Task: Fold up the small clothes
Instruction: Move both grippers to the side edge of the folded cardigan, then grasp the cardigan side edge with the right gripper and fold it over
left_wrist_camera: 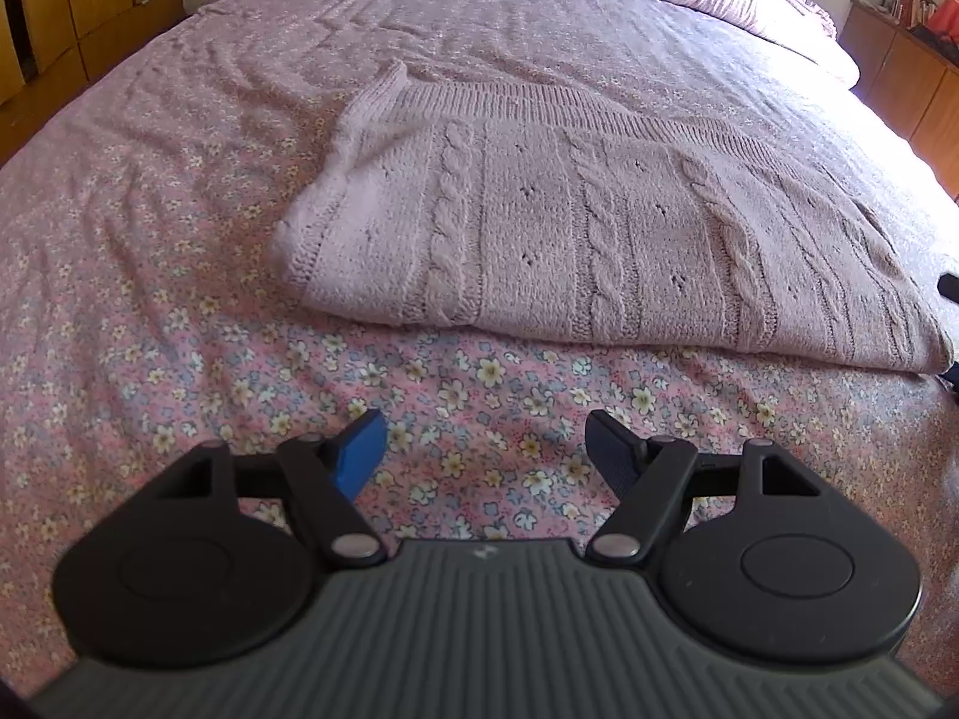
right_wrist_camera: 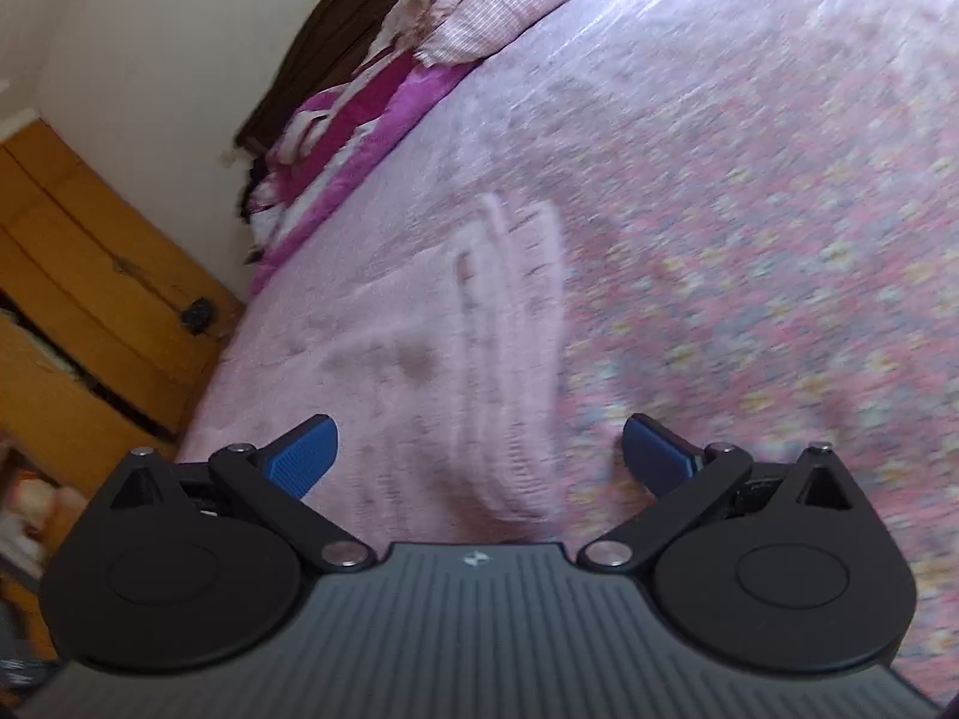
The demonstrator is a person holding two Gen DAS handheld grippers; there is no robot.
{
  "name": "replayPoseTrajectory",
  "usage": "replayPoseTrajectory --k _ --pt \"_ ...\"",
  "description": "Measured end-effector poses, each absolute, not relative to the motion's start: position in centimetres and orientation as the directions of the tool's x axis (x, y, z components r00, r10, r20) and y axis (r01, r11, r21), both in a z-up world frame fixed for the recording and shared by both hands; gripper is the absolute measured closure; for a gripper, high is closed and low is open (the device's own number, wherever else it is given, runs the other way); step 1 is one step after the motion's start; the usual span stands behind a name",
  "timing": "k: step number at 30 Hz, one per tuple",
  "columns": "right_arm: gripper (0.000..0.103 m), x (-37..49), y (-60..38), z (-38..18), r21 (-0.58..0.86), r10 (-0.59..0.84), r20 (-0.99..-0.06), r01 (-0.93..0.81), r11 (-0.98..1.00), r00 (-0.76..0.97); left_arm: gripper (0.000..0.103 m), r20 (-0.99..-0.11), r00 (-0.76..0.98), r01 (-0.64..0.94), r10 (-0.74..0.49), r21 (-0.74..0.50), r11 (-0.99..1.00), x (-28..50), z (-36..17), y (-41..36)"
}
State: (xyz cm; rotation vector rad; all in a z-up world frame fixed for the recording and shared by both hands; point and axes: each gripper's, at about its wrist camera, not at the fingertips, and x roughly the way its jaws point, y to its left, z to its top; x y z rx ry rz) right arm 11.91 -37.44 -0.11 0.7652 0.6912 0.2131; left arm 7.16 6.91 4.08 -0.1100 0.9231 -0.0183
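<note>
So the pink cable-knit sweater (left_wrist_camera: 599,227) is lying flat on the bed (left_wrist_camera: 150,239), already doubled over by the look of it, with its near folded edge just ahead of the left claw (left_wrist_camera: 484,449). Both claws are spread wide and holding nothing; the right claw (right_wrist_camera: 479,458) hangs over the sweater's edge (right_wrist_camera: 509,359), though that view is smeared with motion blur so I can't tell exactly which edge. If another fold is next, my guess is you'd want each claw to pinch through all layers at a corner of the same edge (chunky knit slips apart if you only catch the top layer), lift both together, and lay them down square on the opposite edge. Keep the lift low so the thick knit doesn't sag in the middle. As for writing or brands: nothing readable, just a small pale emblem (left_wrist_camera: 479,552) on the claw body, too tiny to make out.
</note>
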Motion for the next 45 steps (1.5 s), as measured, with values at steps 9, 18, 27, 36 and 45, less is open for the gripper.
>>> replayPoseTrajectory --k 9,18,27,36,45 --pt "0.000 14.2 -34.9 -0.6 0.763 0.476 -0.433 0.030 0.646 0.765 0.029 -0.799 0.600 -0.047 -0.044 -0.090 0.995 7.3 4.0 7.4" --pt "0.039 15.3 -36.7 -2.4 0.877 0.432 -0.346 0.124 0.464 0.833 0.029 -0.792 0.609 -0.042 -0.043 -0.086 0.995 7.6 3.7 7.6" --pt "0.071 15.4 -36.1 -3.4 0.836 0.362 -0.380 0.149 0.528 0.851 0.029 -0.788 0.614 -0.040 -0.029 -0.067 0.997 8.5 3.4 7.6" --pt "0.078 15.6 -34.6 0.3 0.810 0.367 -0.320 0.051 0.585 0.874 0.029 -0.770 0.638 -0.028 -0.024 -0.054 0.998 8.4 4.4 8.6" --pt "0.078 17.1 -31.4 4.9 0.763 0.372 -0.337 0.019 0.647 0.865 0.029 -0.768 0.639 -0.035 -0.037 -0.077 0.996 9.5 6.4 12.4"
